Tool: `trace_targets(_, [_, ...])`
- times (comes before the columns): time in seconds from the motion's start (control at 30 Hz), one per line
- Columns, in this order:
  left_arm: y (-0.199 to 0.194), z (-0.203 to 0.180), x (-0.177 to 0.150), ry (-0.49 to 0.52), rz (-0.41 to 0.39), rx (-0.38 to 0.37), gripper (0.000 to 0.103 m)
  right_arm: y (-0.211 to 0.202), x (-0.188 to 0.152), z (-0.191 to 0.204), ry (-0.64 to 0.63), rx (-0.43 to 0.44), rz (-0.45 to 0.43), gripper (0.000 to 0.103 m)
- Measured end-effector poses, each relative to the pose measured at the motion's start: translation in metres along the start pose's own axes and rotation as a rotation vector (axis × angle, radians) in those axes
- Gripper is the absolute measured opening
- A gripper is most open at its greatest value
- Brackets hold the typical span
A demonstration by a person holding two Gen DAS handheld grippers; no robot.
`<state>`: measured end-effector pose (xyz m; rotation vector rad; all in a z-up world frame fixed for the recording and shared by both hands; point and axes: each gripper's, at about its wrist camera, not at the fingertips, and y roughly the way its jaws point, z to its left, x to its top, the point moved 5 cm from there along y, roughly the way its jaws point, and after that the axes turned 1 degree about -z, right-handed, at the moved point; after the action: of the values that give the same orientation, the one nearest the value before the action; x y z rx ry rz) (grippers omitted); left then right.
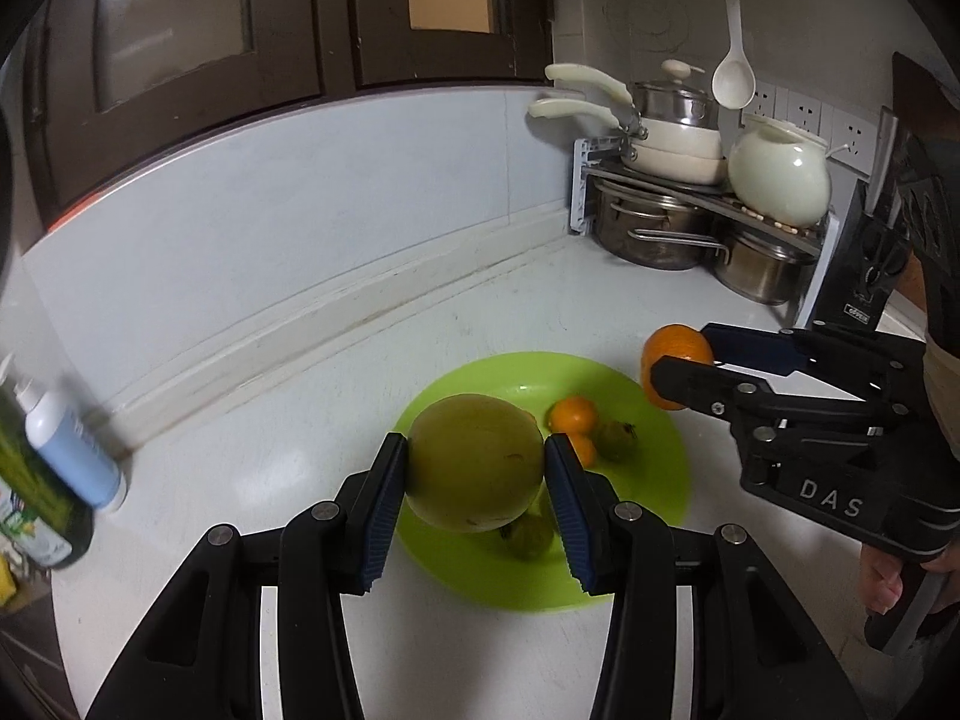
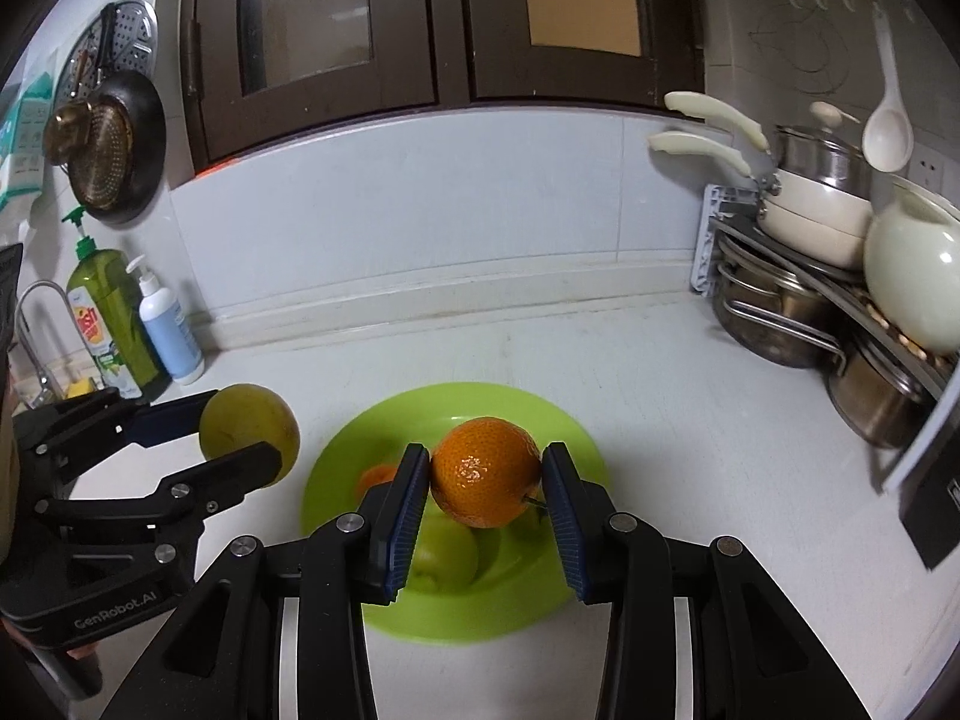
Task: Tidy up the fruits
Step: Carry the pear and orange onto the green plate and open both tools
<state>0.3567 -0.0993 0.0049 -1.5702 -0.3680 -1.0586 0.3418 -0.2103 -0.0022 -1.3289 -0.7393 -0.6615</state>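
Note:
My left gripper (image 1: 475, 468) is shut on a large yellow-green fruit (image 1: 474, 462) and holds it above the near left part of a bright green plate (image 1: 654, 516). The plate holds two small oranges (image 1: 573, 414) and small green fruits (image 1: 618, 438). My right gripper (image 2: 486, 480) is shut on a large orange (image 2: 485, 471) above the plate (image 2: 336, 480). In the left wrist view the right gripper (image 1: 684, 360) holds its orange (image 1: 675, 354) over the plate's far right edge. In the right wrist view the left gripper (image 2: 240, 426) holds the yellow-green fruit (image 2: 249, 429) left of the plate.
The plate lies on a white counter (image 1: 420, 648). A rack with steel pots, white pans and a white jar (image 1: 780, 174) stands at the back right corner. A blue-white pump bottle (image 2: 171, 330) and a green soap bottle (image 2: 111, 324) stand at the left by a sink tap.

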Motion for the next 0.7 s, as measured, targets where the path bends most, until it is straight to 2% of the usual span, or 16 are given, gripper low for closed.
trace_targets(0.47, [0.077,0.014,0.012,-0.003,0.114,-0.035,0.046,0.088,0.017,-0.016,0.009,0.034,0.12,0.04])
trace_targets(0.7, [0.095,0.018,0.005,0.005,0.145,-0.028,0.046,0.113,0.013,-0.019,-0.006,0.023,0.174,0.04])
